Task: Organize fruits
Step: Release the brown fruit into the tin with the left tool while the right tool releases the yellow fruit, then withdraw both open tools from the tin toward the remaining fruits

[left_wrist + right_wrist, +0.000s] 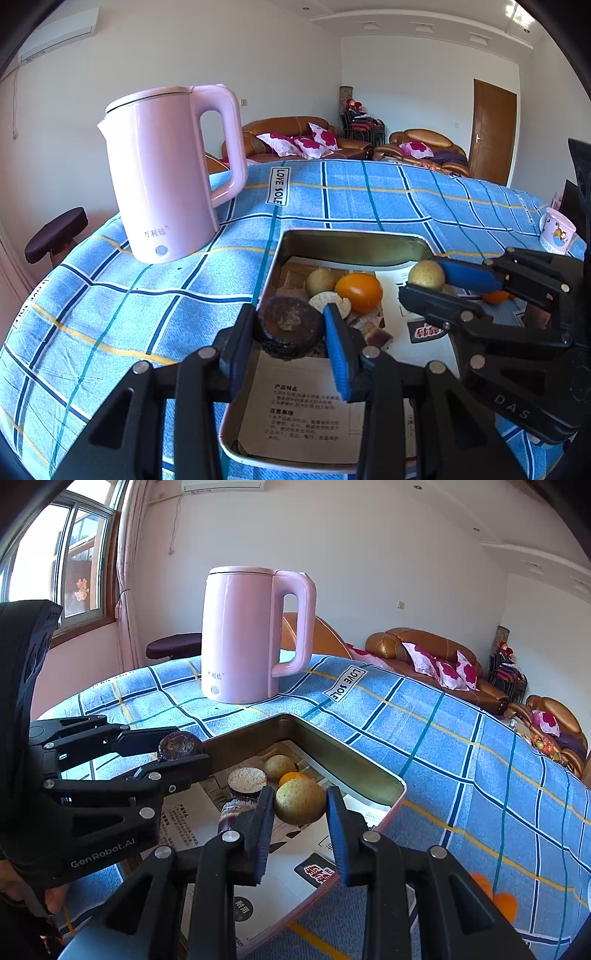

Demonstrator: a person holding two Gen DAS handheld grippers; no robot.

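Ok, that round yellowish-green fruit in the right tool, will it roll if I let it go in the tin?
Probably. The round yellowish-green fruit looks near-spherical and smooth, so it may roll across the flat paper lining. The rectangular metal tin has raised walls, which should stop it. It looks firm between the right tool fingers.

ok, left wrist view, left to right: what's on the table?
Pink kettle → dark brown fruit held in the left tongs → orange fruit in the tin tray → yellowish fruit held in the right tongs → small printed cup.

Black claw (pixel 300 805), blue pads (pixel 337 823), silver bolts
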